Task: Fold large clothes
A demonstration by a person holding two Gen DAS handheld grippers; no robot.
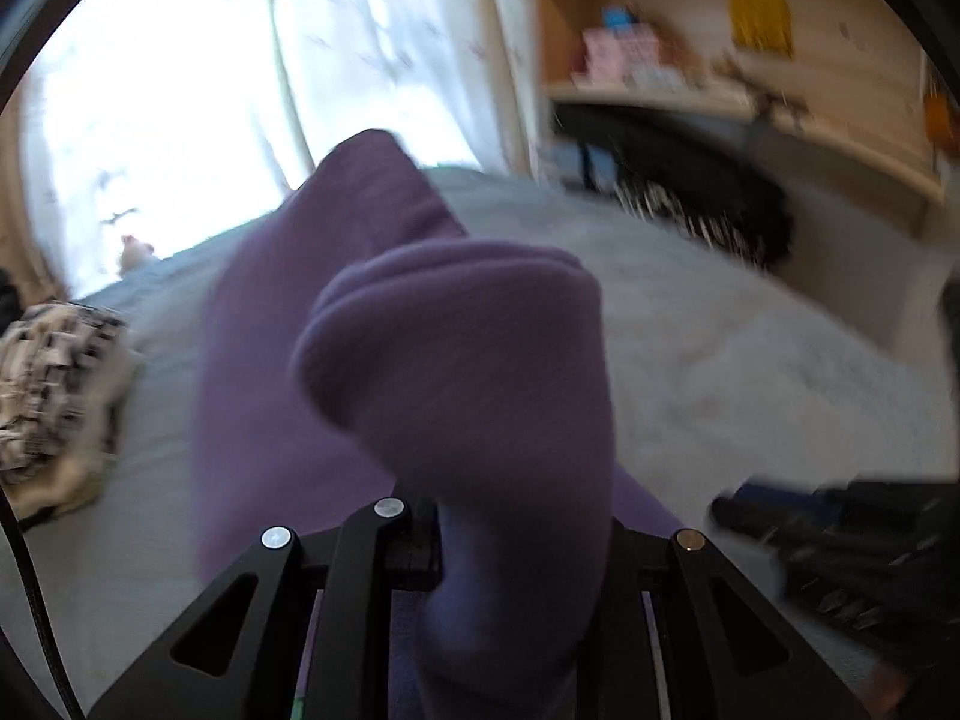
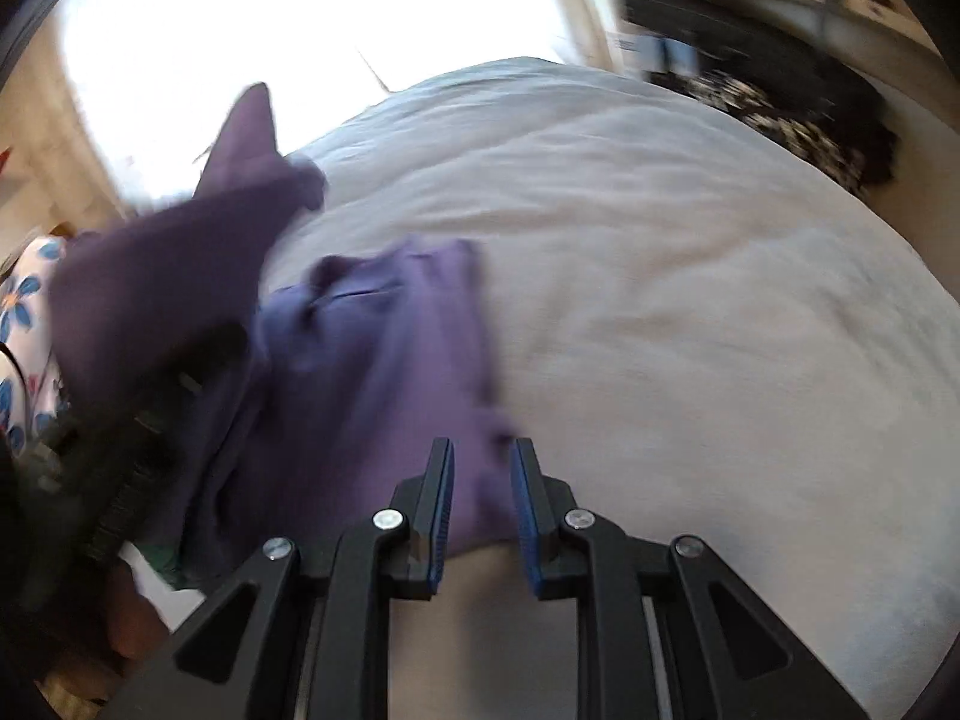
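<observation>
Fabric is bunching thickly in the left gripper (image 1: pixel 516 546), which is clamping a fold of the soft purple knit garment (image 1: pixel 456 360) at lower centre of its view. The right gripper (image 2: pixel 480 480) is pinching another edge of the one garment at lower centre, the rest trailing over the pale grey bedspread (image 2: pixel 690 300) toward the left. With everything blurring, the thin right-hand pinch may be slipping out, I judge. Counting: two grippers, one purple garment, one patterned cloth heap (image 1: pixel 54 396) at left.
</observation>
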